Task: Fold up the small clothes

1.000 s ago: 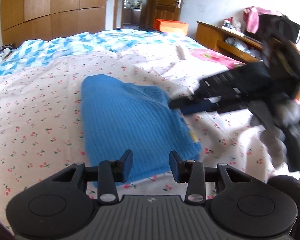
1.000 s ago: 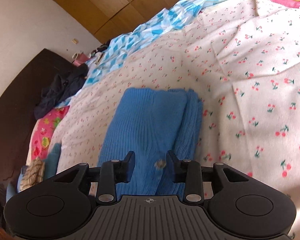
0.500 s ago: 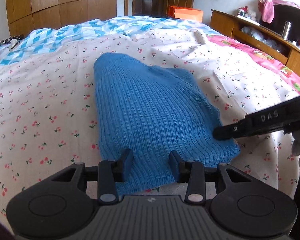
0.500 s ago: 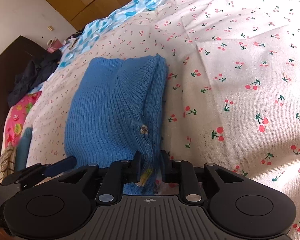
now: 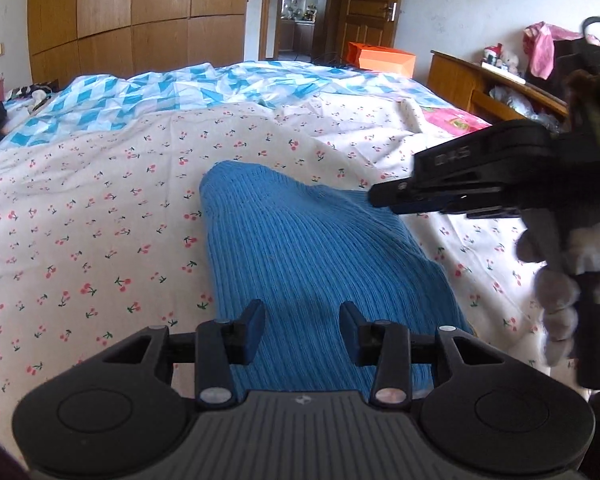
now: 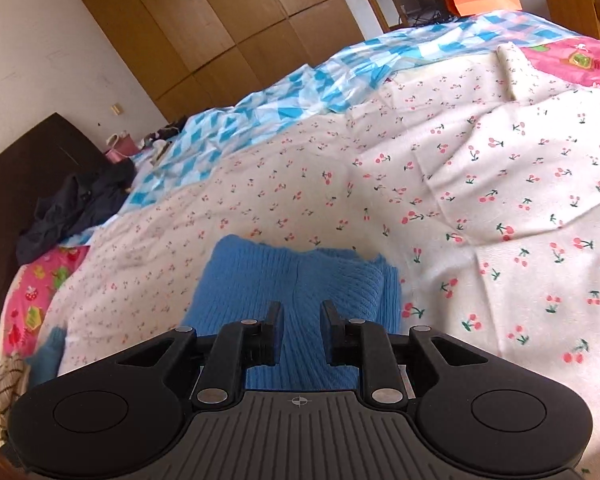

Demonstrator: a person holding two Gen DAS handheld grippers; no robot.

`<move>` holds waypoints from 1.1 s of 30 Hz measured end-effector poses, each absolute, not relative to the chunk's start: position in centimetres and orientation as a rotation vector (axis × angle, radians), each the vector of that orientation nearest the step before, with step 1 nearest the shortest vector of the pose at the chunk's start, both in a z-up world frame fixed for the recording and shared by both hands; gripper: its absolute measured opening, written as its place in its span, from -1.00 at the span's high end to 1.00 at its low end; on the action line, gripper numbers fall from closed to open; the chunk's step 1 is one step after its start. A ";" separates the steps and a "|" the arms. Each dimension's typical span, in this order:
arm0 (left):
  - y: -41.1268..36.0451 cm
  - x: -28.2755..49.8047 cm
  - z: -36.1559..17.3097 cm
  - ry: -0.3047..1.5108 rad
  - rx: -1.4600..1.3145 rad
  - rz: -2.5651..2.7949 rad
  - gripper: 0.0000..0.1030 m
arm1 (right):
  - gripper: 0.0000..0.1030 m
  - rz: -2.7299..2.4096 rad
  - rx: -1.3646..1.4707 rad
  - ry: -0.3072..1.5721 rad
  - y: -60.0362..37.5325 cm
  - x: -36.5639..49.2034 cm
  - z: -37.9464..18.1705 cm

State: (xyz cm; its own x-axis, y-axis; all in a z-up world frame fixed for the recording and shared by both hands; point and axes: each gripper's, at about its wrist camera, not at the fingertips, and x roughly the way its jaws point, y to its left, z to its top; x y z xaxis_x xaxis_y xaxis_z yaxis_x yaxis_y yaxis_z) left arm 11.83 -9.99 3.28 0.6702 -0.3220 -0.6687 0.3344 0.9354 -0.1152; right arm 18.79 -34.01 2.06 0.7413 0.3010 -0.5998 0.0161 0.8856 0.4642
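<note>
A blue ribbed knit garment [image 5: 300, 248] lies folded on the cherry-print sheet [image 5: 100, 220]. My left gripper [image 5: 302, 328] hovers over its near edge, open, with only cloth showing below the gap. A gloved hand [image 5: 556, 292] brings my right gripper [image 5: 374, 198] in from the right, its tip at the garment's far right edge. In the right wrist view the garment [image 6: 252, 276] shows a doubled right side. There my right gripper [image 6: 302, 318] has its jaws set narrow, with blue knit running between them.
The cherry sheet [image 6: 500, 200] spreads wide to the right, with a blue-and-white quilt [image 5: 160, 92] beyond. Dark clothes [image 6: 72, 208] and striped cloth [image 6: 0, 392] lie near the headboard. An orange box [image 5: 384, 56] and a wooden shelf [image 5: 480, 80] stand past the bed.
My right gripper narrowed its jaws on the garment's near right edge, then moved up and over the garment towards its far side. The left gripper shifted slightly, its jaws unchanged.
</note>
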 end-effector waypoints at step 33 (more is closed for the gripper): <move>-8.1 8.1 1.7 0.799 0.015 -0.324 -0.02 | 0.27 0.040 0.313 0.765 -33.4 13.7 -0.9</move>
State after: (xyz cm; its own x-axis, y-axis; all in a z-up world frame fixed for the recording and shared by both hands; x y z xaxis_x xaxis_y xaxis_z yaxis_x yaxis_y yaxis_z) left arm 8.07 -8.13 1.65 0.6508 -0.2794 -0.7060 0.2905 0.9507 -0.1085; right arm 13.71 -33.38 -0.92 0.7232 0.1481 -0.6745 0.0775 0.9531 0.2924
